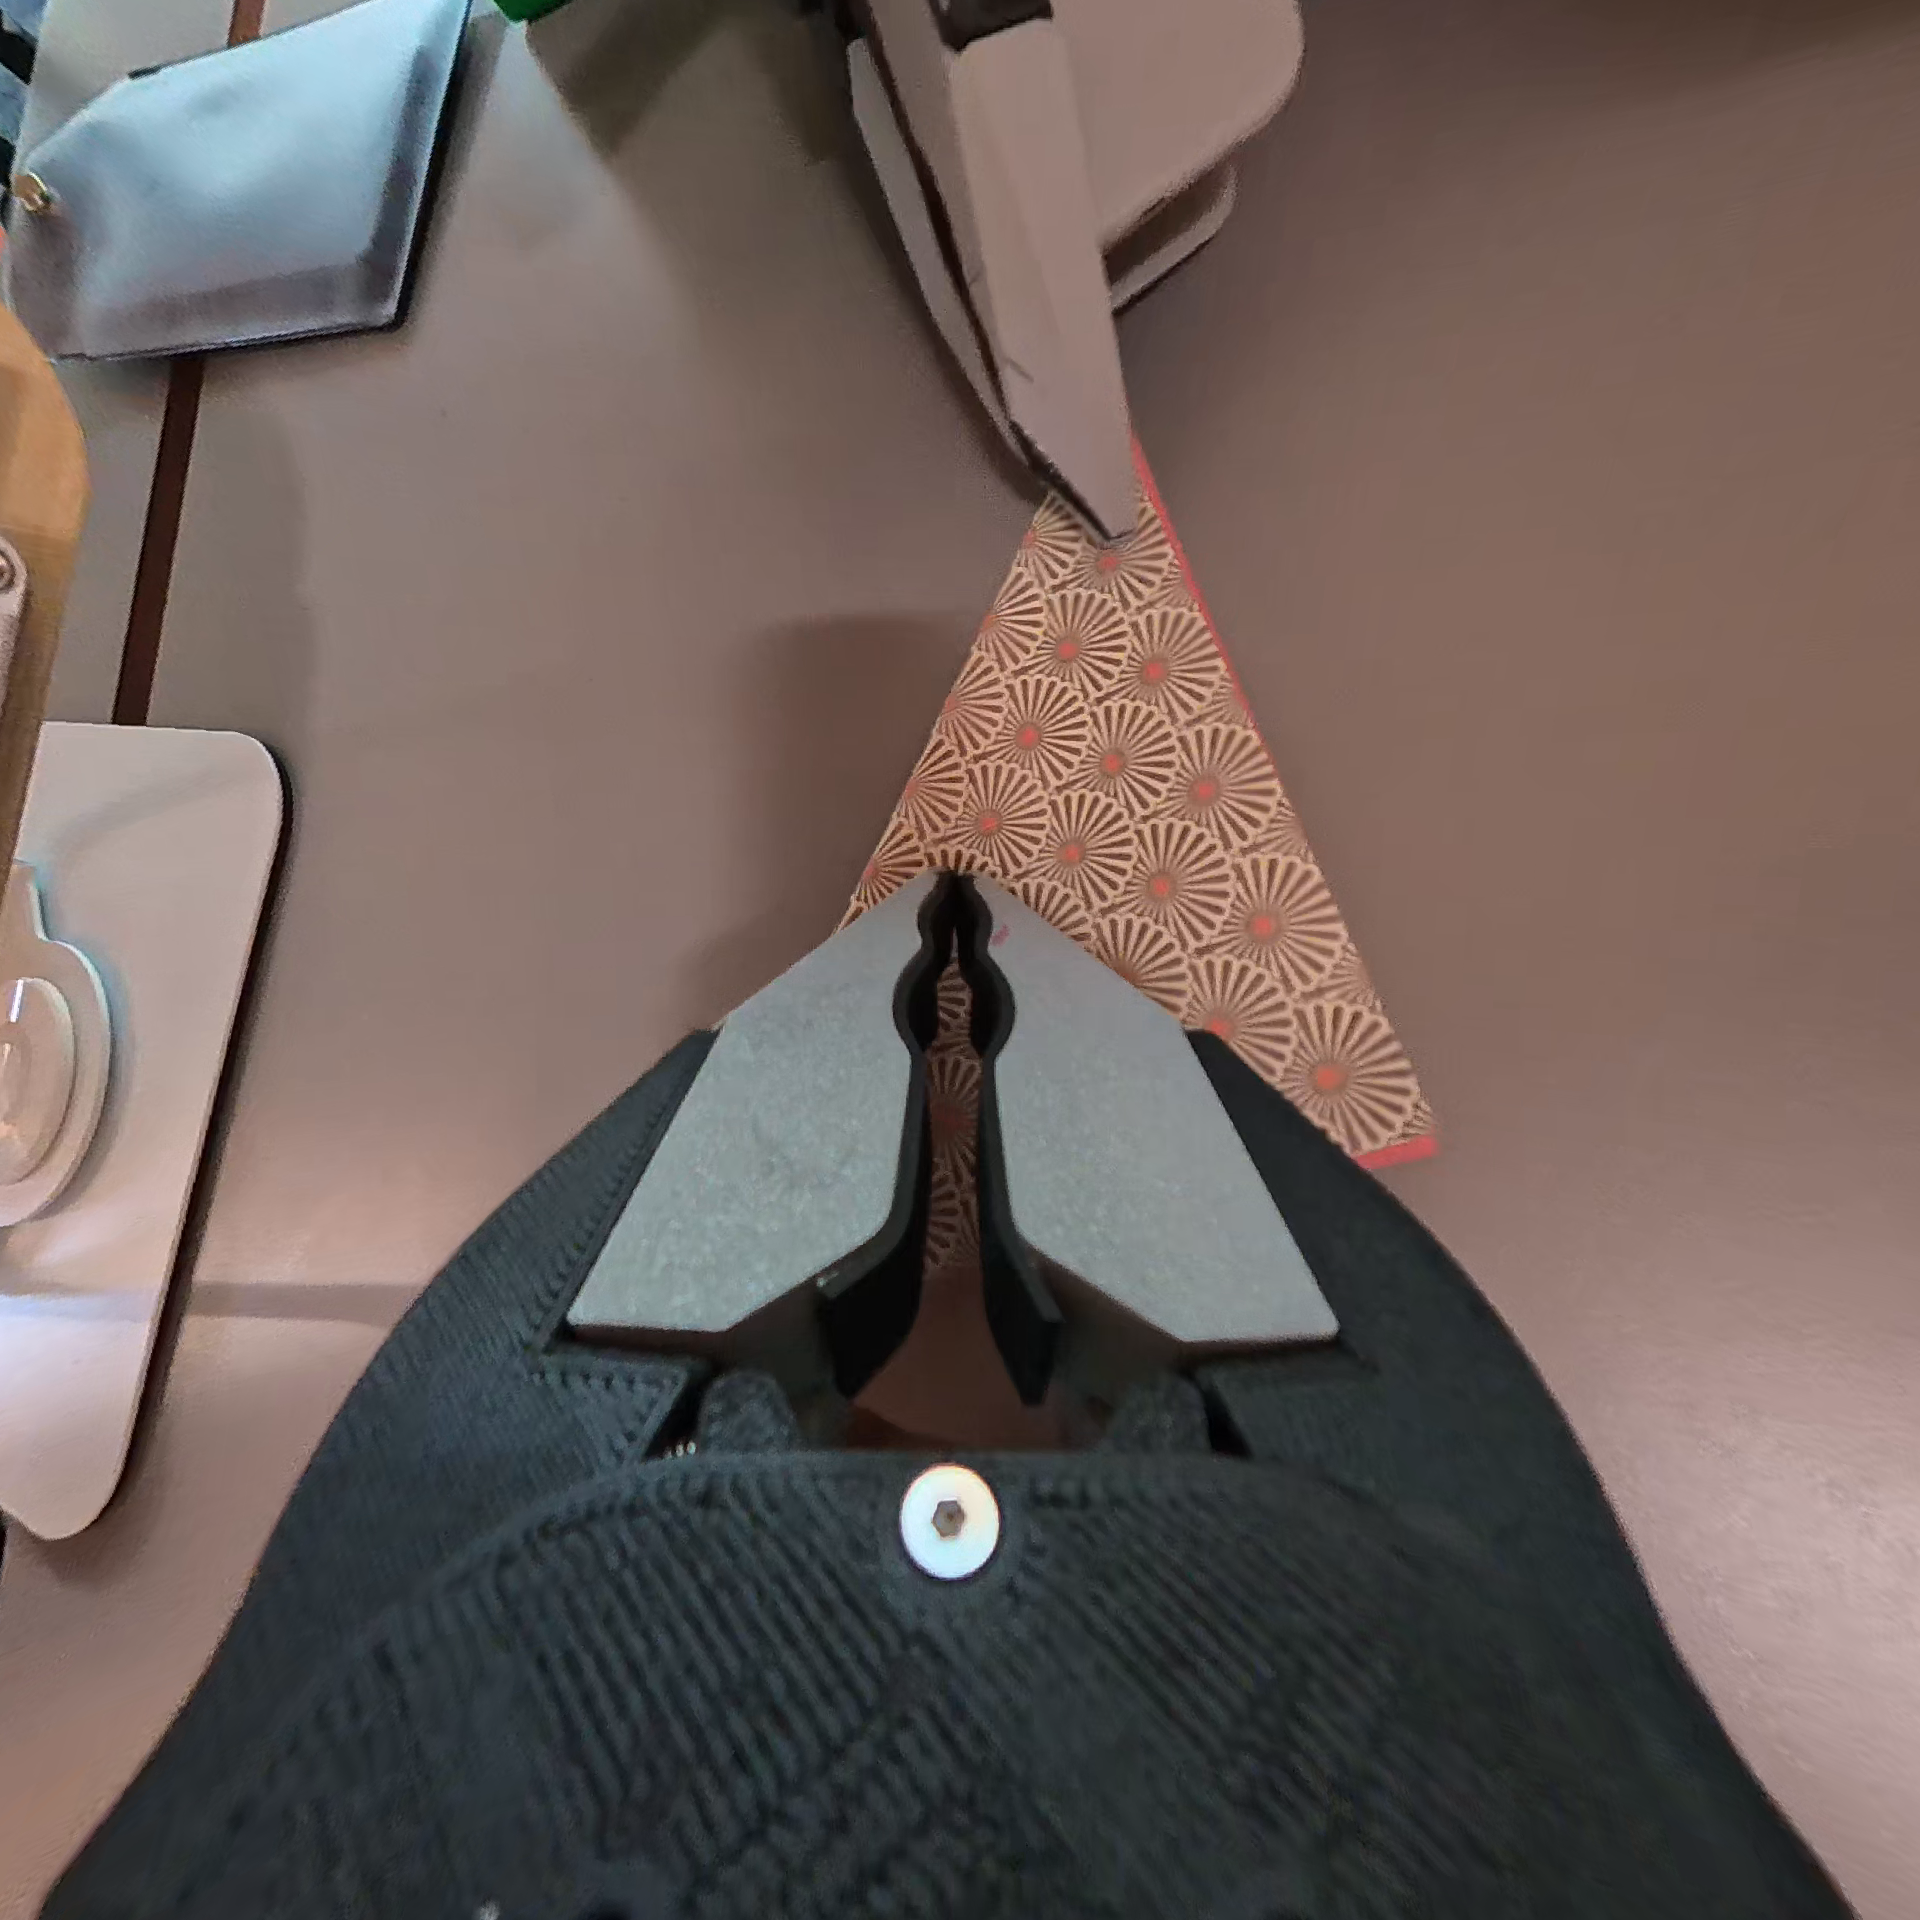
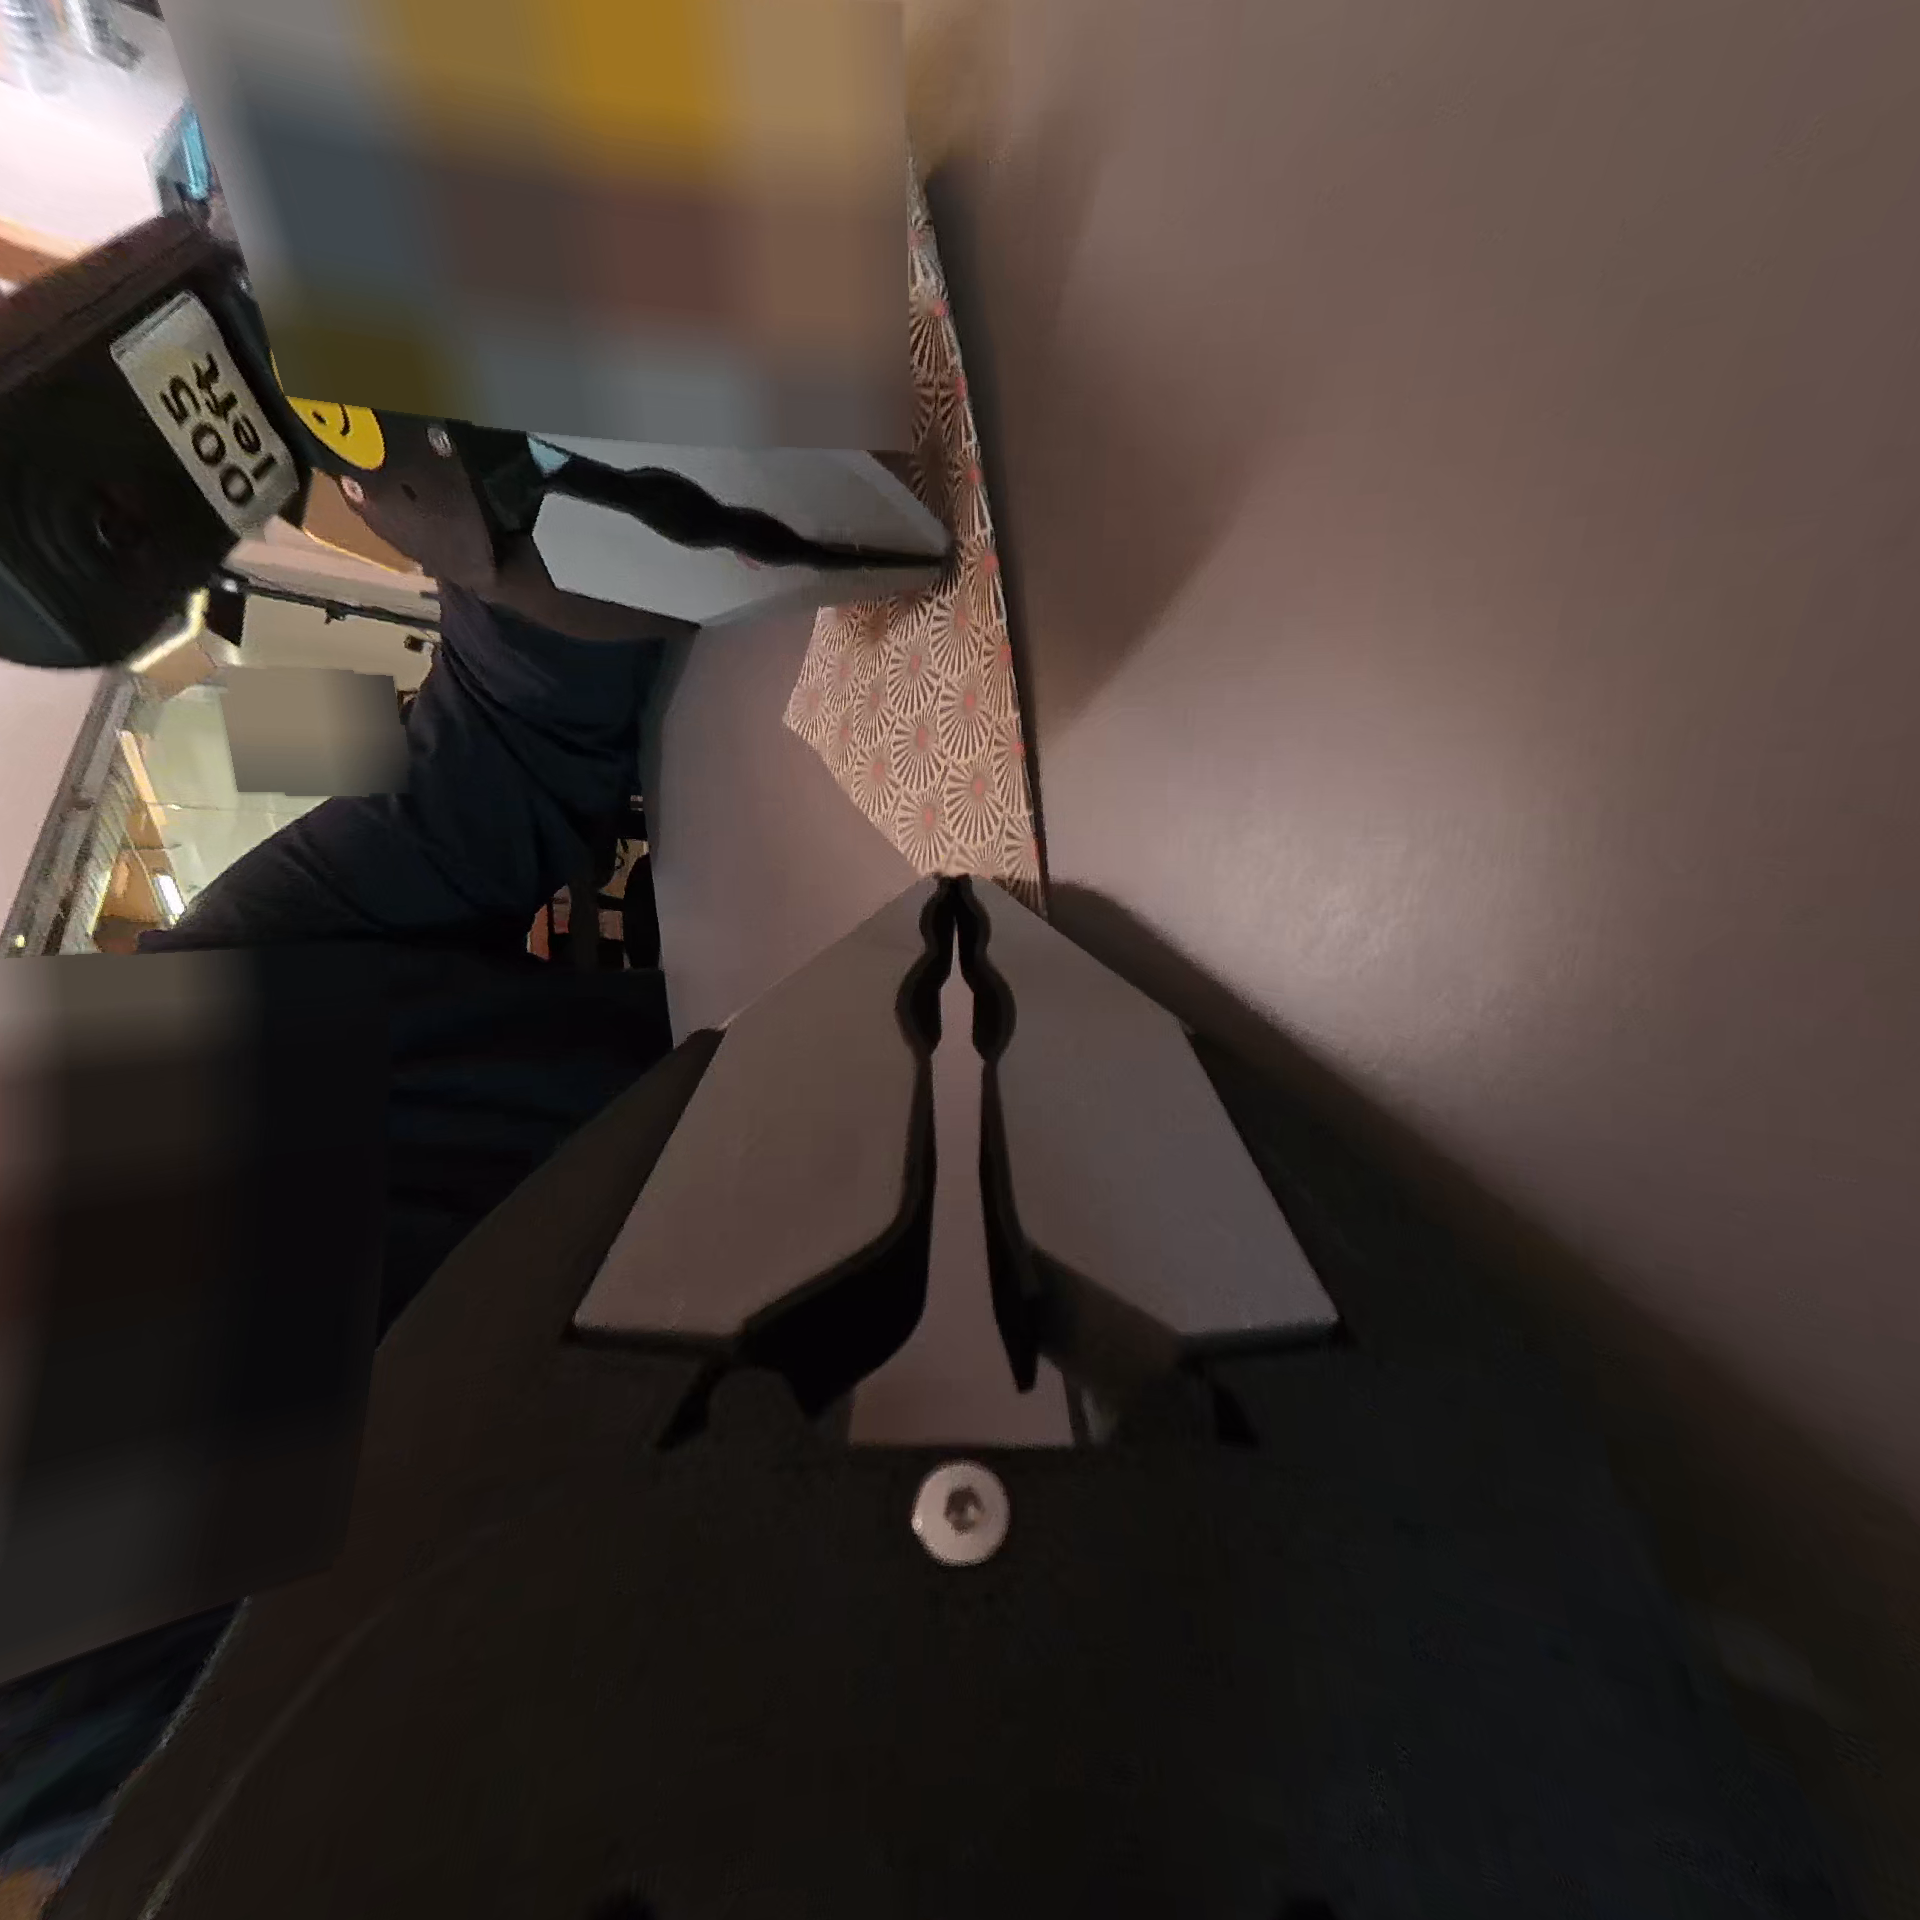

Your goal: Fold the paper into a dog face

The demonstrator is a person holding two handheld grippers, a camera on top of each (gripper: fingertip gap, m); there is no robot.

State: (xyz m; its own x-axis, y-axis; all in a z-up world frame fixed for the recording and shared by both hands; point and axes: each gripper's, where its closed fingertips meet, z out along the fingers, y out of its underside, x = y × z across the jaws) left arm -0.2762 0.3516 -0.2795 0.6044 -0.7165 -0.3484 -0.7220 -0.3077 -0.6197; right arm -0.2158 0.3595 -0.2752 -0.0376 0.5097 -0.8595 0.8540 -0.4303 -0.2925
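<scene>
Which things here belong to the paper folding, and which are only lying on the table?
For the job:
- patterned paper, folded to a triangle
- left tongs, shut, on the paper's edge
- right tongs, shut, on its far corner

Lying about:
- pale blue pouch
- white board with a glass piece
- wooden thing at the left edge

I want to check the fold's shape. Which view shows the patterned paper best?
The left wrist view: the paper lies there as a broad triangle on the table, with the left gripper and right gripper shut at its corners. The right wrist view shows only a narrow, blurred, foreshortened strip of it.
</scene>
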